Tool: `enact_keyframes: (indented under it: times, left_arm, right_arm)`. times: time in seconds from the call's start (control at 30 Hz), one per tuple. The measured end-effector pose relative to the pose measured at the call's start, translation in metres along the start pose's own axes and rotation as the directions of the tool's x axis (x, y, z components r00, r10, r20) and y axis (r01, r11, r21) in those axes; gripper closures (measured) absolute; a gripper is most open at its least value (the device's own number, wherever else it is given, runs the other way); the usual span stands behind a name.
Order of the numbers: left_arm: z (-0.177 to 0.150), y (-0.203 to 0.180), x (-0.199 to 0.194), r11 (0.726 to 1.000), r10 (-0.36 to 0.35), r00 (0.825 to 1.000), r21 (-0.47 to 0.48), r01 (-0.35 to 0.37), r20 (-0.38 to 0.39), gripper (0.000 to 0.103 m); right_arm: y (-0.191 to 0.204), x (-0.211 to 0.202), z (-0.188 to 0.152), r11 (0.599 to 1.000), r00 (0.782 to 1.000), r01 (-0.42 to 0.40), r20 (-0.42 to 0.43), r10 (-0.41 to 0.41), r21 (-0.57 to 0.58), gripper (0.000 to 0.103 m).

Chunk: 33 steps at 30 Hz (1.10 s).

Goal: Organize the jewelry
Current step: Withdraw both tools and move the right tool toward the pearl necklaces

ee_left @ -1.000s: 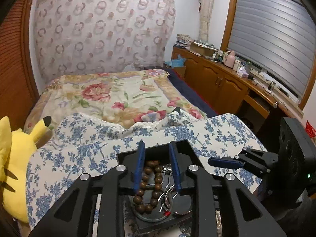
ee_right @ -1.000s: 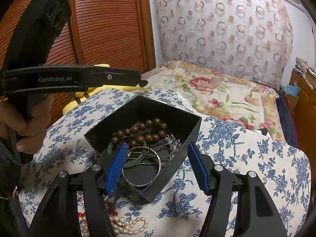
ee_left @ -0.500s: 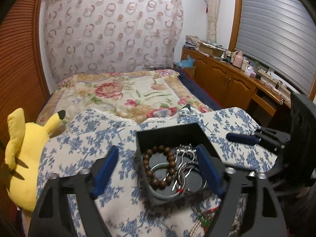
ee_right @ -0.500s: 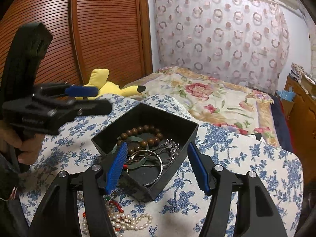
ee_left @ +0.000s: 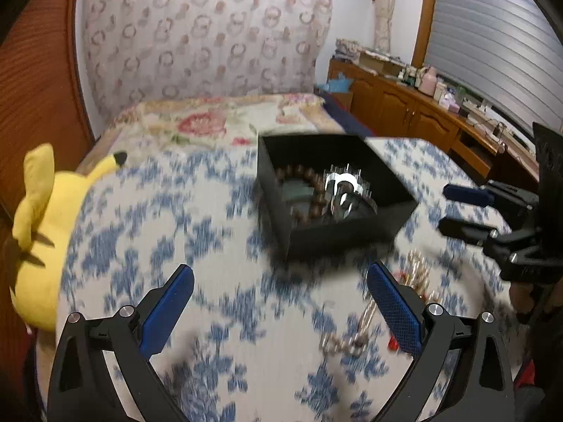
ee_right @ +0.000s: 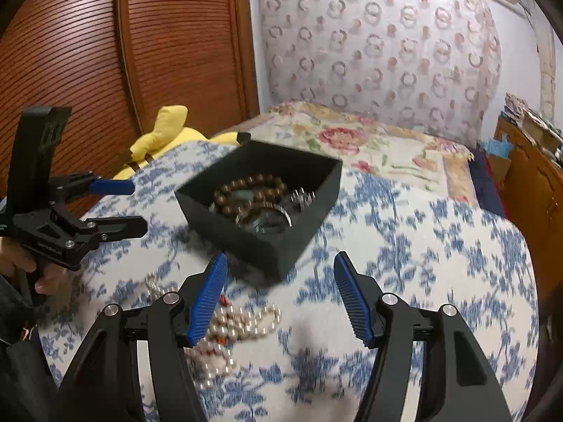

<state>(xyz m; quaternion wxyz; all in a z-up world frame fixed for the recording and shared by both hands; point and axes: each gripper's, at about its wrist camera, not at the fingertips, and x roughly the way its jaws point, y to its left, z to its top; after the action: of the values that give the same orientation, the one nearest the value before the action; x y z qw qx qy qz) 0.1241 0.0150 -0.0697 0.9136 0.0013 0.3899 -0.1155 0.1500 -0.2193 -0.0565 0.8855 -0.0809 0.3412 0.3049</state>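
A black open box (ee_left: 337,232) (ee_right: 253,242) stands on the blue-flowered cloth. It holds a brown bead bracelet (ee_right: 246,190) (ee_left: 299,176), a silver bangle (ee_right: 271,216) and other silver pieces (ee_left: 346,190). A pearl necklace with red bits (ee_right: 232,323) (ee_left: 366,320) lies on the cloth in front of the box. My left gripper (ee_left: 278,309) is open and empty, back from the box; it shows at the left of the right wrist view (ee_right: 119,207). My right gripper (ee_right: 278,295) is open and empty above the pearls, near the box's front corner.
A yellow plush toy (ee_left: 38,225) (ee_right: 165,133) lies at the cloth's left edge by the wooden louvred door (ee_right: 105,52). A flowered bed (ee_left: 218,123) lies behind. A wooden sideboard (ee_left: 415,112) with small items runs along the right wall.
My left gripper let go of the bead bracelet in the box, opened wide and pulled back to the left. My right gripper drew back a little. Both views are blurred by motion.
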Motion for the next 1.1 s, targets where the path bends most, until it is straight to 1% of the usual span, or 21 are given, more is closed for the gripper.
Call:
enact_keyframes:
  times: [0.1,0.23,0.4,0.6,0.73,0.8,0.83,0.9,1.0,1.03,1.1]
  left_arm:
    - [-0.018,0.002,0.002,1.0,0.008,0.999,-0.002,-0.008,-0.035,0.008]
    - [-0.034,0.001,0.002,1.0,0.013,0.998,0.008,-0.012,-0.06,0.008]
    - [-0.044,-0.002,0.001,0.999,0.025,0.997,0.027,-0.023,-0.072,0.008]
    - [-0.05,-0.003,0.004,0.998,0.033,0.996,0.046,-0.029,-0.085,0.008]
    - [-0.054,-0.003,0.008,0.998,0.039,0.994,0.053,-0.033,-0.104,0.008]
    - [-0.054,-0.004,0.008,0.997,0.045,0.993,0.063,-0.039,-0.105,0.008]
    - [-0.055,-0.006,0.009,0.996,0.052,0.993,0.073,-0.044,-0.108,0.008]
    - [-0.056,-0.009,0.011,0.994,0.067,0.991,0.096,-0.056,-0.113,0.008]
    - [-0.056,-0.009,0.011,0.994,0.06,0.992,0.097,-0.049,-0.115,0.008]
    - [-0.056,-0.009,0.011,0.994,0.061,0.992,0.098,-0.05,-0.115,0.008]
    - [-0.056,-0.008,0.011,0.994,0.06,0.992,0.098,-0.049,-0.113,0.008]
  right_arm:
    - [0.0,-0.002,-0.013,1.0,1.0,0.011,-0.021,-0.011,0.015,0.038]
    - [0.003,-0.005,-0.026,0.999,0.999,0.023,-0.042,-0.022,0.023,0.038]
    - [0.014,-0.009,-0.037,1.0,0.998,0.018,-0.063,-0.017,0.008,0.042]
    - [0.035,-0.01,-0.052,0.999,0.994,-0.015,-0.112,0.012,-0.031,0.046]
    - [0.045,-0.007,-0.058,0.998,0.99,-0.022,-0.142,0.013,-0.056,0.053]
    - [0.048,-0.004,-0.059,0.998,0.989,-0.019,-0.151,0.01,-0.059,0.06]
    - [0.048,-0.002,-0.059,0.998,0.988,-0.008,-0.152,0.0,-0.057,0.068]
    - [0.047,0.001,-0.059,0.999,0.987,-0.001,-0.161,-0.007,-0.051,0.07]
    - [0.051,0.006,-0.06,0.998,0.983,0.009,-0.18,-0.02,-0.061,0.07]
    - [0.055,0.006,-0.061,0.996,0.983,0.023,-0.178,-0.037,-0.082,0.07]
    - [0.056,0.006,-0.061,0.996,0.983,0.026,-0.179,-0.042,-0.089,0.071]
